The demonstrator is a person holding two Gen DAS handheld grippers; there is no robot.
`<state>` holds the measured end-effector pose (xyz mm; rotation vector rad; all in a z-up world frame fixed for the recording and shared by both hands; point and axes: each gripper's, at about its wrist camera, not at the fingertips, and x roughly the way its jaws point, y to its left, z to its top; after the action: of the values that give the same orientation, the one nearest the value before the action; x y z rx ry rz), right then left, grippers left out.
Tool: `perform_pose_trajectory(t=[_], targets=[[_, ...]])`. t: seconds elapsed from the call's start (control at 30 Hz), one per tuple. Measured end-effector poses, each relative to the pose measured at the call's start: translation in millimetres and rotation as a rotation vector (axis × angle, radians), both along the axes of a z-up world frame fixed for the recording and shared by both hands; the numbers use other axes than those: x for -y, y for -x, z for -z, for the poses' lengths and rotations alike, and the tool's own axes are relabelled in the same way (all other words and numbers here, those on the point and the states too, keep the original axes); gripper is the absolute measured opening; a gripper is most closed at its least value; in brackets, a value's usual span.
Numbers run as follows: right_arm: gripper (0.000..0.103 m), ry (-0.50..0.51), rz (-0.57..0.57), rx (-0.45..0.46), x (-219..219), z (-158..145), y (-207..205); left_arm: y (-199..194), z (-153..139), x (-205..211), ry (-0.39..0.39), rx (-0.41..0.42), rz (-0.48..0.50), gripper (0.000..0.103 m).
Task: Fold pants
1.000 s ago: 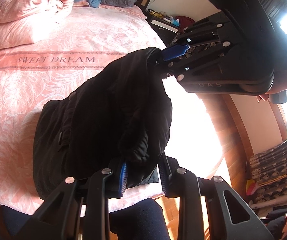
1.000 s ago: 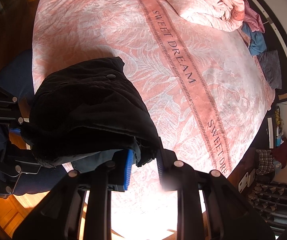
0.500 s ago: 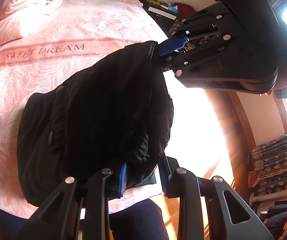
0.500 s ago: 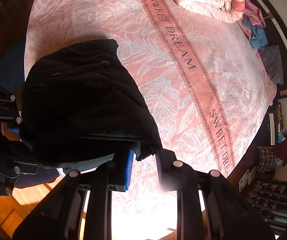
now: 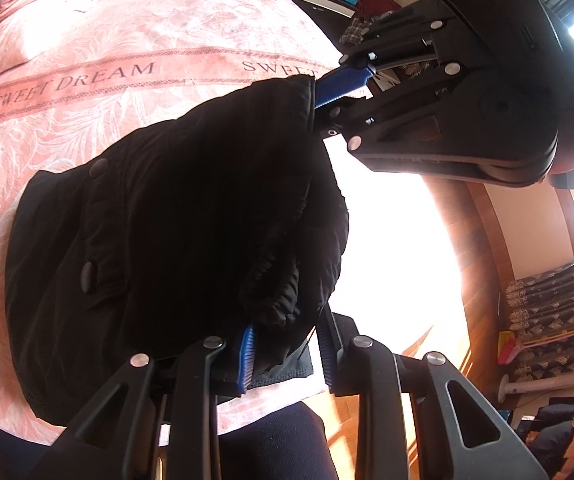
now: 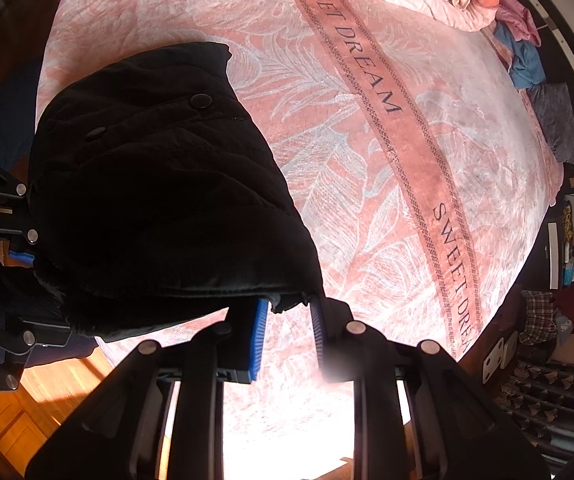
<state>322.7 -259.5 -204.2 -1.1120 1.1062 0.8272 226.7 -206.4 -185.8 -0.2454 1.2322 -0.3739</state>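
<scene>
Pants sank nearer "SWEET DREAM" bedspread.

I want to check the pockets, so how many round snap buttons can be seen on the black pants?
2. On the black pants one button sits near the far top edge, the other lower left of it. More may be hidden in the folds.

Black padded pants, folded over, edge held up, draping onto bedspread.

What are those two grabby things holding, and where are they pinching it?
Both hold the black pants. The left gripper pinches a bunched edge; the right gripper pinches another edge, so the pants hang between them over the pink bedspread.
</scene>
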Motion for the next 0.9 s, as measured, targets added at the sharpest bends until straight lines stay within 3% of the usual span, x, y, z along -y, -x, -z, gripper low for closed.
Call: perform_pose_trajectory(t=[0.53,0.9], targets=[[0.020,0.020,0.001,-0.035,19.7,54.7,-5.8,-14.5,48.0,16.5,-0.029,-0.093,0.021,0.027],[0.024,-0.020,0.053,-0.036,30.2,65.2,-7.5,-15.8,60.7,27.5,-0.051,-0.115,0.027,0.026]])
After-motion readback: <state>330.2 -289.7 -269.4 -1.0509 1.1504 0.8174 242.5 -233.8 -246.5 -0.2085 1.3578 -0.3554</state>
